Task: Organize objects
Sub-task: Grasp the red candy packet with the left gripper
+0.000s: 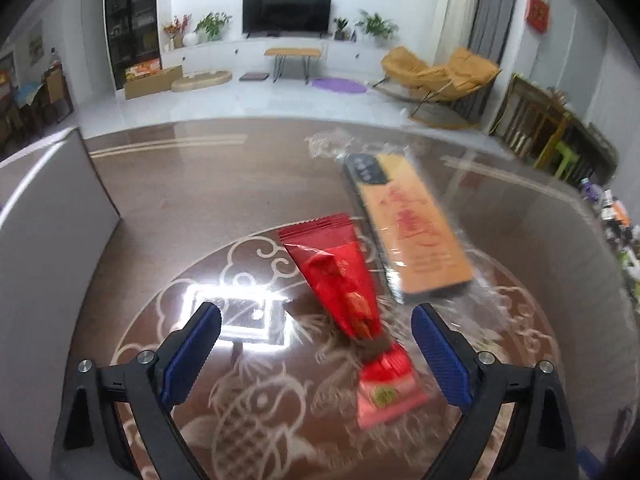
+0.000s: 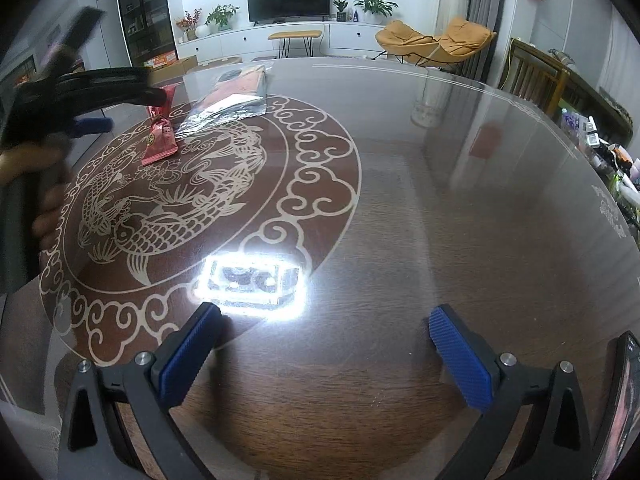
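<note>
On the glossy brown counter [image 1: 192, 200], far left in the left wrist view, a grey panel [image 1: 52, 216] stands upright at the edge. Left tongs [image 1: 316, 344] spread wide, nothing clamped, blue pads either side of the red snack packet [image 1: 344, 300]; view is blurred, contact can't be confirmed. Packet lies over the carp pattern. Just right of it, the orange box in clear wrap [image 1: 416, 236], angled, touching or nearly so. Right wrist view: a hand [image 2: 48, 216] holds the left tool at far left, packet and box beyond it. Right tongs [image 2: 324, 340] fully apart, empty, over bare counter near the lamp glare. Phone [image 2: 624, 404] at far right edge.
</note>
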